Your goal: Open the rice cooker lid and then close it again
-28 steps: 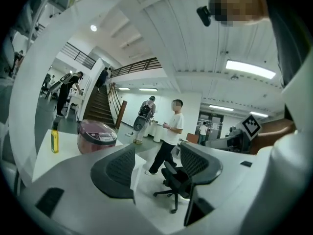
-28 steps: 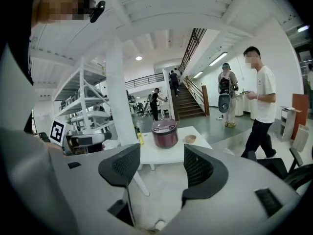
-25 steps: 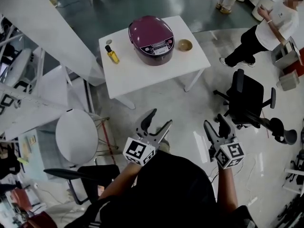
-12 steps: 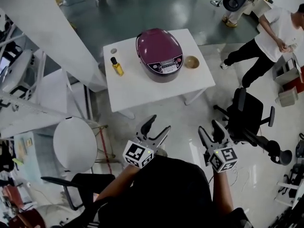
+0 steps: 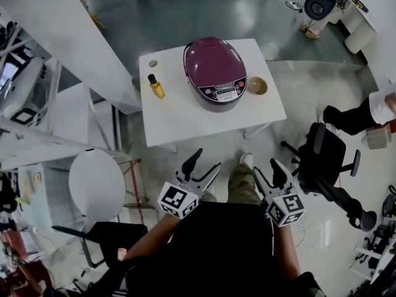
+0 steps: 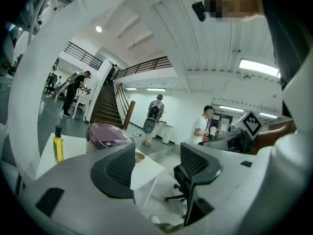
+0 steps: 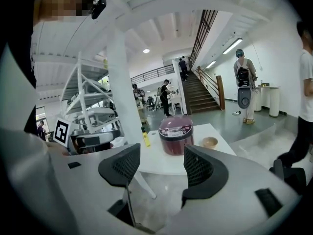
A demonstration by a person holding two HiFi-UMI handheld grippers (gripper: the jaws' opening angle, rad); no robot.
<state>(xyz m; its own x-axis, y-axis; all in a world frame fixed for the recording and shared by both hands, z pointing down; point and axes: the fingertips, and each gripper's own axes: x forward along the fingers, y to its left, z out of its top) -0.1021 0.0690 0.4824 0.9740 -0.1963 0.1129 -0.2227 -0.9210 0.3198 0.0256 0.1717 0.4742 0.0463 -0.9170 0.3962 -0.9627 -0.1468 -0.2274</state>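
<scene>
"Head view first: where's the cooker (image 5: 215, 73)?"

"On the white tabletop (image 5: 185, 119), toward its far right part, lid down, control panel turned to the person holding the grippers. A bowl (image 5: 257, 86) sits just beside it on the right. A bottle (image 5: 156, 86) of yellow liquid stands upright to its left, a little apart."

"And the grippers?"

"Both are held close to the person's body, over the floor, well short of the tabletop. The left gripper (image 5: 206, 159) points up and to the right, the right gripper (image 5: 266, 169) up and slightly left. One of the person's feet (image 5: 245, 161) shows on the floor between them."

"How do the jaws stand?"

"Spread, on both. In the left gripper view the two dark pads are wide apart with only air between them; the tabletop's corner and the floor show through the gap, and the cooker sits beyond the left pad. In the right gripper view the jaws gape the same way, holding nothing, and the cooker stands far off, just above the gap, with the bowl to its right and the bottle to its left."

"Anything else near?"

"A black chair (image 5: 325, 153) to the right of the tabletop, and a round white stool (image 5: 97, 184) to the left."
</scene>
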